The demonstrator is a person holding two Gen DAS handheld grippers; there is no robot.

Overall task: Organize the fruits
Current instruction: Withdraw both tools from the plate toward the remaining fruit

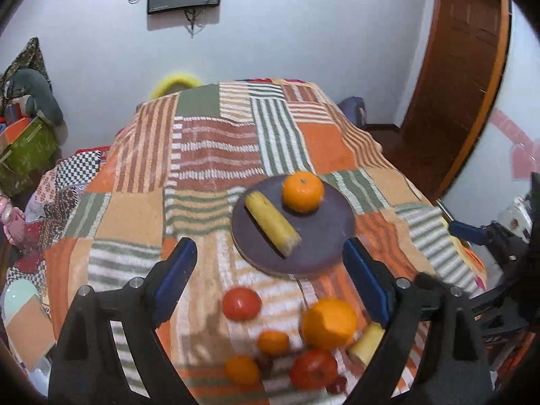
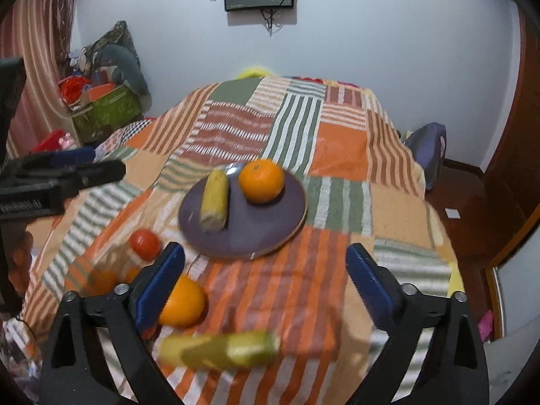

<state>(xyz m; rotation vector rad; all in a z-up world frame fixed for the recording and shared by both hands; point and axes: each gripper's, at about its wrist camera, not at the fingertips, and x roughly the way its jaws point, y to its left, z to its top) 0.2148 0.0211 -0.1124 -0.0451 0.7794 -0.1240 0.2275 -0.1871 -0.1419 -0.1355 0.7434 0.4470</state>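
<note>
We hold the left tool (image 1: 270,263) with its jaws spread wide and nothing between them, above the near part of the table (image 1: 216,155), and the right tool (image 2: 265,270) equally agape and empty. Both have blue ribbed pads on black plastic arms, which we judge suited to gripping smooth, round fruit without slipping.

Just beyond the left tool lies the loose cluster: a large orange (image 1: 329,322), a red tomato (image 1: 241,303) to its left, two small tangerines (image 1: 273,342), another tomato (image 1: 314,368) nearest us, and a pale yellow cylinder (image 1: 366,342) at the right. In the right view that cylinder (image 2: 219,351) lies across the near cloth, blurred; it looks like a corn cob.

Farther on sits the round, flat, dark purple plate (image 1: 324,239), carrying a matching yellow cob (image 1: 272,223) and a dimpled orange (image 1: 302,191) side by side, apart. We judge the plate is the gathering place, two pieces placed and the rest waiting.

The table wears a nubby patchwork cloth (image 2: 337,148) of orange, green and striped squares.
</note>
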